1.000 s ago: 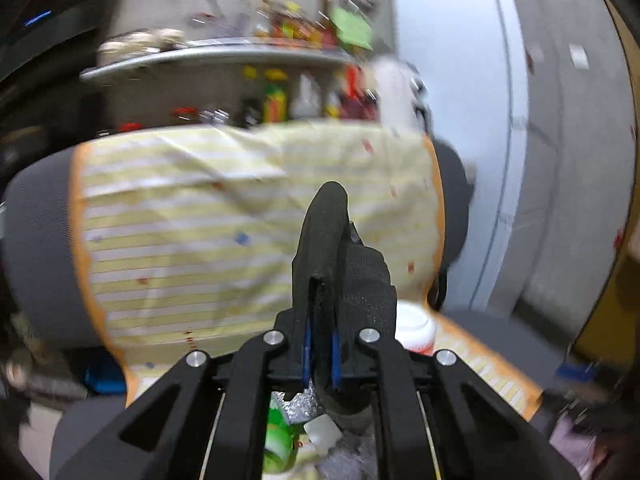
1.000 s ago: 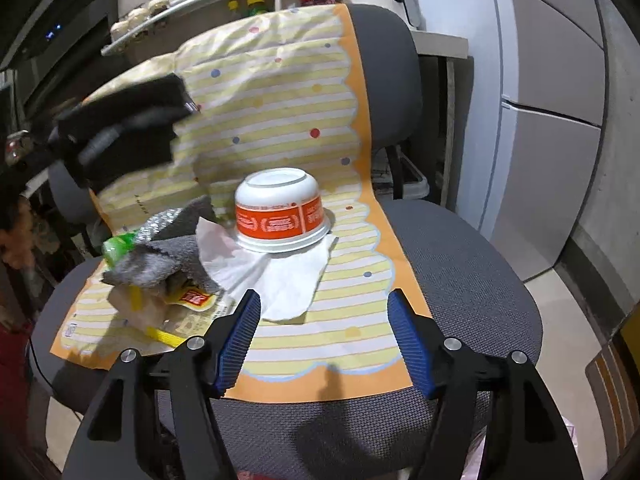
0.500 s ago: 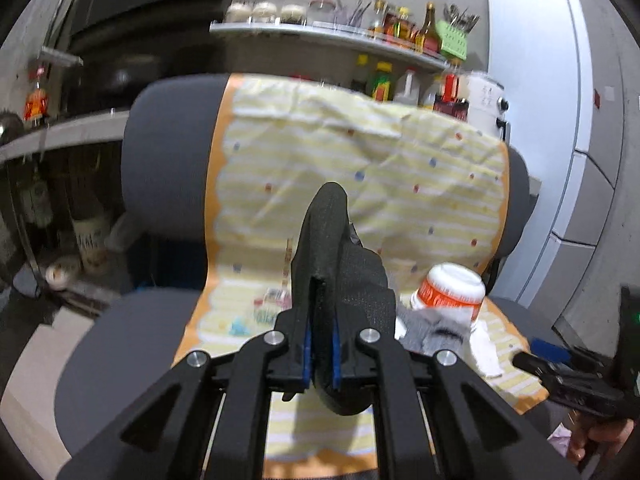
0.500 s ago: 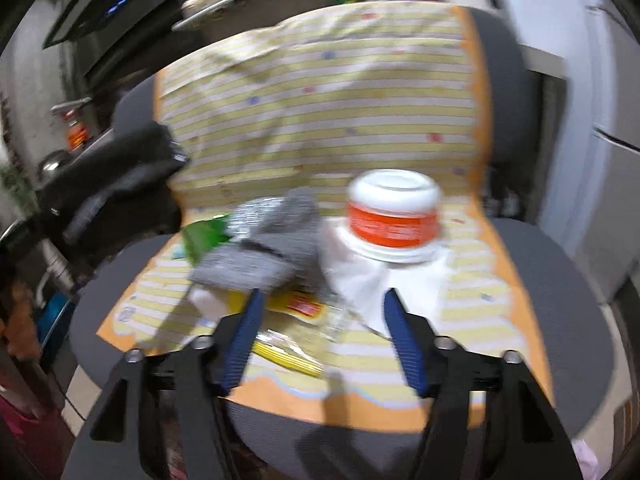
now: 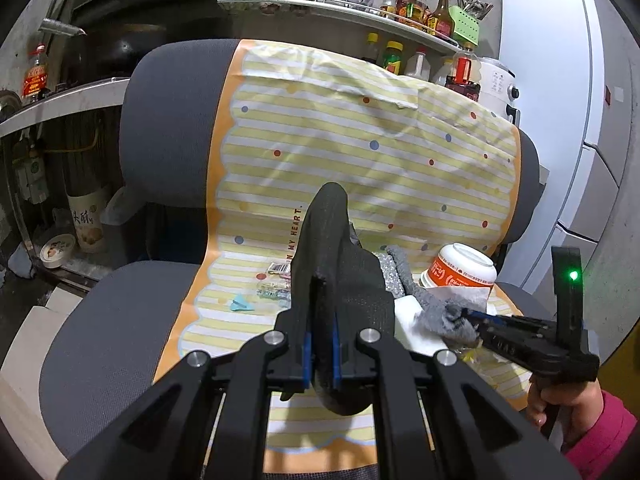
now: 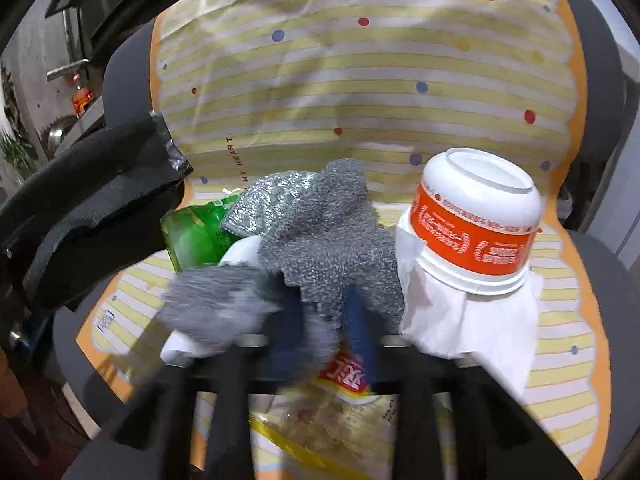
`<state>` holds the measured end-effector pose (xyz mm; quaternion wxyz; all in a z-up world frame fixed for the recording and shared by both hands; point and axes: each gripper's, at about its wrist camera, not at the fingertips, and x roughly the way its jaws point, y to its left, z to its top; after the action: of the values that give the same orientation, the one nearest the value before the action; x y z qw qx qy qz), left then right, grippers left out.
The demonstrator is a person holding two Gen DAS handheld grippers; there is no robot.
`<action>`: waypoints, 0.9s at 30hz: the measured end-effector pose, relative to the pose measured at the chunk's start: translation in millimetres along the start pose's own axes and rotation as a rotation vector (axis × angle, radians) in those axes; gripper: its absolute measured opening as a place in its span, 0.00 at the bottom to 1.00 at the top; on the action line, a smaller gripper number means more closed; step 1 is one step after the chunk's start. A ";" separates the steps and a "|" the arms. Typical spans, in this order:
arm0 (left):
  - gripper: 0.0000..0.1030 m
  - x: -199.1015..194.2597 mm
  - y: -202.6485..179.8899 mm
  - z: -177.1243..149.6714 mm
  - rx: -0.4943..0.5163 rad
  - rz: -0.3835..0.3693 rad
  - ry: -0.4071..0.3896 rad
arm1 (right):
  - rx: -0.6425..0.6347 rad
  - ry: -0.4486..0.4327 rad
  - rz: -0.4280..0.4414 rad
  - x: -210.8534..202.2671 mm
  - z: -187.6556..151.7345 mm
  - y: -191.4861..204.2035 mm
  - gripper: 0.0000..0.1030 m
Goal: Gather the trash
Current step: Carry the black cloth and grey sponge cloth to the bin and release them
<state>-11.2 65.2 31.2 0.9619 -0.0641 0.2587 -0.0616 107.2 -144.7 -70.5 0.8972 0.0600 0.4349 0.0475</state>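
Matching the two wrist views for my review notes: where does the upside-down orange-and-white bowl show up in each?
Left wrist: bowl at right of centre, on the chair seat behind the grey cloth.
Right wrist: bowl at right, large, on white tissue.
Shared landmark: the striped yellow sheet over the chair.

I'm seeing a grey chair [image 5: 100, 344] wearing a striped yellow cover [image 5: 360, 152]. Behind it, bottles [image 5: 416, 12] are crowding a shelf [image 5: 320, 6], and a white fridge [image 5: 560, 92] is standing alongside.
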 end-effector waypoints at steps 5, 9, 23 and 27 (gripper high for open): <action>0.05 -5.2 1.3 5.5 -0.014 0.019 -0.020 | -0.044 -0.143 -0.003 -33.8 37.2 9.8 0.07; 0.05 -23.5 -5.0 24.2 -0.012 0.023 -0.086 | -0.031 -0.281 0.019 -88.1 73.5 8.9 0.07; 0.05 -67.9 -111.7 16.0 0.087 -0.281 -0.131 | 0.110 -0.448 -0.123 -284.2 -3.6 -51.2 0.07; 0.05 -68.8 -158.2 -7.3 0.128 -0.416 -0.095 | 0.174 -0.440 -0.254 -318.3 -52.9 -75.8 0.07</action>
<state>-87.5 -80.7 83.2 0.9416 -0.0579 0.1898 -0.2720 -128.3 -259.9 132.2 0.9604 0.0908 0.2360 -0.1170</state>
